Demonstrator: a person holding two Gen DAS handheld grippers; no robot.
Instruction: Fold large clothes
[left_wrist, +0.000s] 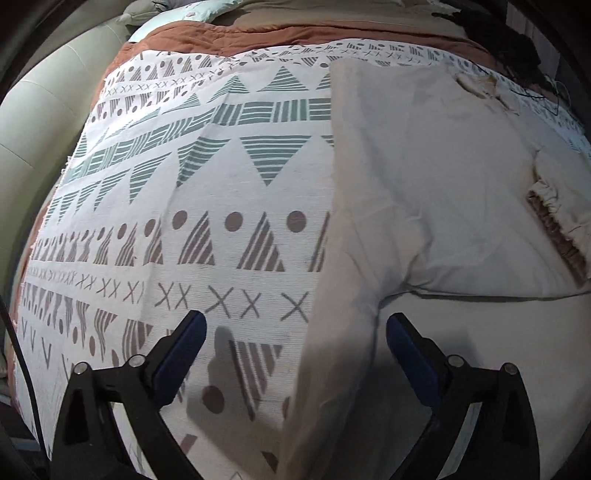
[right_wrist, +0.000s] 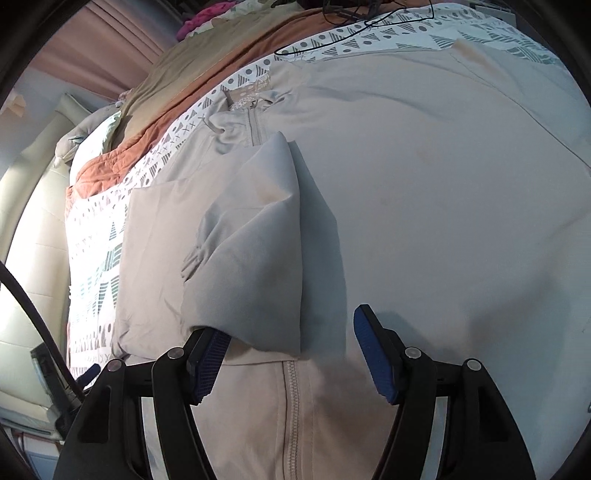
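Lying flat on a white bedspread printed with teal and brown triangles (left_wrist: 229, 236), the pale beige zip-front garment (right_wrist: 424, 206) has one sleeve (right_wrist: 255, 251) folded across its front. Left gripper (left_wrist: 295, 336) hangs spread wide over the cloth, pinching nothing. Right gripper (right_wrist: 291, 345) stands parted, its left pad at the sleeve's cuff edge.

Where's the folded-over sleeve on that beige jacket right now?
In the right wrist view the sleeve lies folded across the jacket, just left of centre, above the zipper and ahead of the right gripper.
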